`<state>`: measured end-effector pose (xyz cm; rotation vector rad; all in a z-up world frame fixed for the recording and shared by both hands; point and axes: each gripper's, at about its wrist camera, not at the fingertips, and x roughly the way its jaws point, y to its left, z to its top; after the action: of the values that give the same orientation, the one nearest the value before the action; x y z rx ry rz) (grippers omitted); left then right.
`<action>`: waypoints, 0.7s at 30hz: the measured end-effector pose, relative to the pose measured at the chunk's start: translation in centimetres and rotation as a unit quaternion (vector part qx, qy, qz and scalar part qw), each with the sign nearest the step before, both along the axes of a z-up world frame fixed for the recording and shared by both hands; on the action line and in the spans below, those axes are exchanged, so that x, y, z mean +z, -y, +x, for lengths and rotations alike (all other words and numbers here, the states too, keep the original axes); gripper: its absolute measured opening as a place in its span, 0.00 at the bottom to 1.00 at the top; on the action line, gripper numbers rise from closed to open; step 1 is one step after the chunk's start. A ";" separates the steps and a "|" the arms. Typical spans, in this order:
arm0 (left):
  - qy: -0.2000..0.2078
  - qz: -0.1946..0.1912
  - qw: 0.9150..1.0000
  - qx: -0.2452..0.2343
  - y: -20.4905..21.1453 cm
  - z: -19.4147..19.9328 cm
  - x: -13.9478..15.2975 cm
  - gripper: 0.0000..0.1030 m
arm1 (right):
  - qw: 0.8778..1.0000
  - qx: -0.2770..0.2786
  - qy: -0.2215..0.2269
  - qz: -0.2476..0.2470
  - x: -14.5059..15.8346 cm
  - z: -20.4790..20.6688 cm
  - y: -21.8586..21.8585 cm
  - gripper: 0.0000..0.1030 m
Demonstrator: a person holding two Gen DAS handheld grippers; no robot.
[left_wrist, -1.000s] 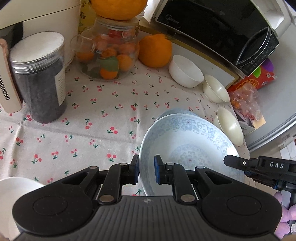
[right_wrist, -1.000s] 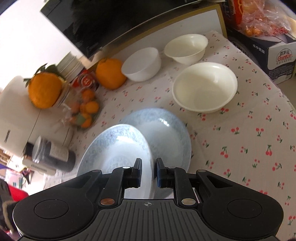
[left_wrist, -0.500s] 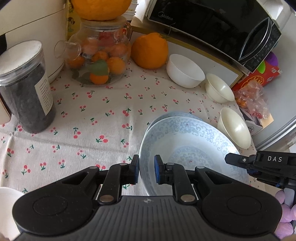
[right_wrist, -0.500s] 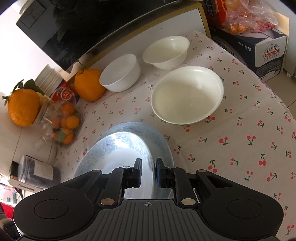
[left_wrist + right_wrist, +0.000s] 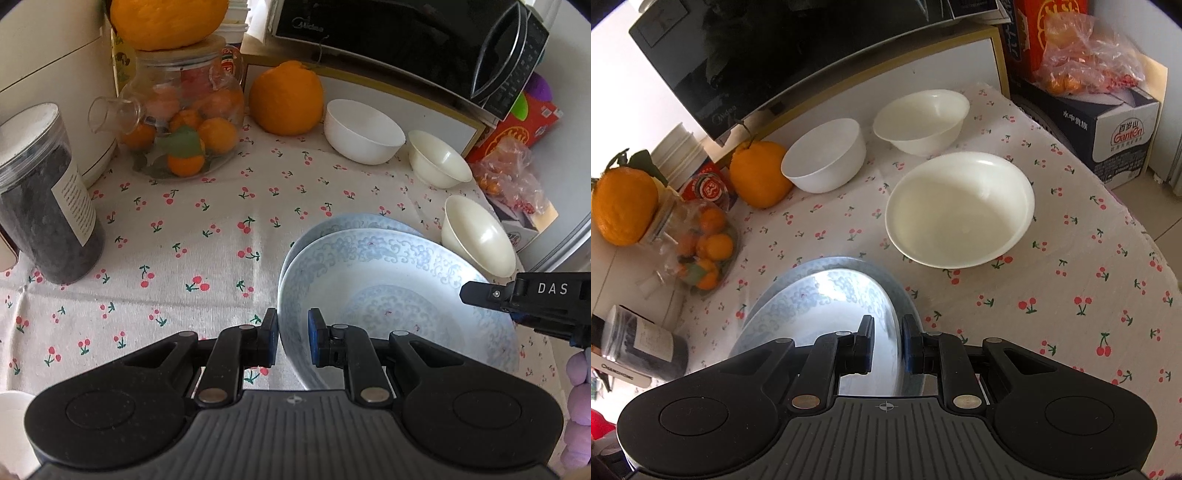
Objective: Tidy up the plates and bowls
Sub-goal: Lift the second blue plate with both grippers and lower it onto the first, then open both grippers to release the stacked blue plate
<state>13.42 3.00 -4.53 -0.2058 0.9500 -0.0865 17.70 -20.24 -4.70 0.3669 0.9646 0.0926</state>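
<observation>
A blue-patterned plate (image 5: 391, 291) is held by both grippers. My left gripper (image 5: 292, 341) is shut on its left rim, and my right gripper (image 5: 888, 345) is shut on its right rim. The held plate (image 5: 820, 306) sits almost squarely over a second matching plate (image 5: 351, 223), whose far rim (image 5: 849, 263) peeks out beyond it. Whether the two plates touch I cannot tell. Three bowls stand behind them on the cherry-print cloth: a white bowl (image 5: 823, 155), a small cream bowl (image 5: 921, 120) and a wide cream bowl (image 5: 960, 210).
A glass jar of small oranges (image 5: 184, 136), a big orange (image 5: 286, 98) and a dark-filled jar (image 5: 40, 199) stand at the left. A microwave (image 5: 406, 48) spans the back. A carton with a bag of fruit (image 5: 1108, 110) sits past the table's right edge.
The held plate has shifted over the lower plate, which earlier showed well off to its side and now shows only its far rim. Both grippers stayed shut on the rim.
</observation>
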 end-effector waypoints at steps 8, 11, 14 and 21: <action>0.000 0.015 1.000 -0.004 0.4 0.0 0.0 0.14 | 0.999 0.011 0.008 -0.035 0.1 -0.1 -0.8 0.16; 0.001 0.025 1.000 -0.006 0.7 0.1 0.0 0.14 | 0.998 0.020 0.012 -0.059 0.1 -0.2 -1.4 0.16; 0.002 0.032 0.999 -0.007 0.8 0.0 -0.1 0.14 | 0.996 0.028 0.015 -0.085 0.1 -0.3 -1.9 0.16; 0.001 0.032 0.999 -0.008 0.7 0.0 -0.1 0.13 | 0.994 0.034 0.016 -0.101 0.1 -0.4 -2.2 0.16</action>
<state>13.38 2.28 -4.61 -0.1392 0.9516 -0.0702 17.33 -18.06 -4.63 0.1464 0.9448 0.0628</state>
